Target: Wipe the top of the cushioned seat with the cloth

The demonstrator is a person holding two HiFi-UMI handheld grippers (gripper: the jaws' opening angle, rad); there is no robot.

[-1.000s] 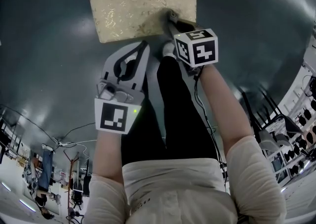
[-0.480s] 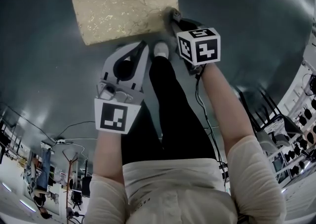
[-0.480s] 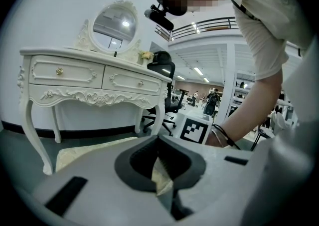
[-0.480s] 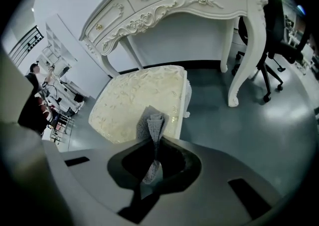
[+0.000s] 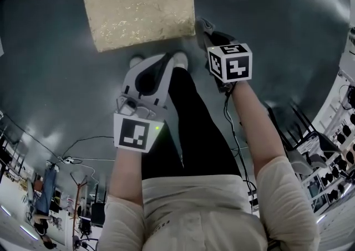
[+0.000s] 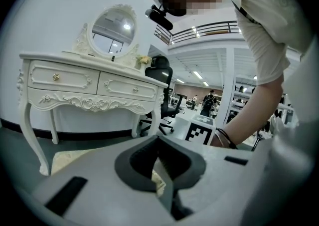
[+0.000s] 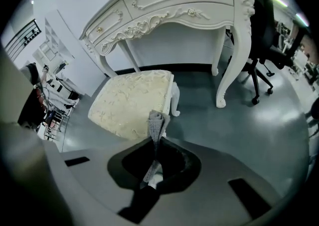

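- Right gripper view: right gripper [image 7: 155, 142] clamped on the grey cloth [image 7: 157, 122], which stands upright in front of the cushioned seat [image 7: 132, 101]; white dressing table [image 7: 174, 5] behind.
- Head view: this gripper sits just off the seat's near right corner.
- Left gripper view: left gripper [image 6: 158, 142] has its jaws together and holds nothing.

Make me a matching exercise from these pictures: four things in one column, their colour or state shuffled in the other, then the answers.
Things:
1. cloth
2. cushioned seat
3. left tool
4. dressing table

States:
A. white, with drawers
B. shut, nothing in it
C. pinched in the right tool
D. cream-gold, patterned top

Pairs: 1-C, 2-D, 3-B, 4-A
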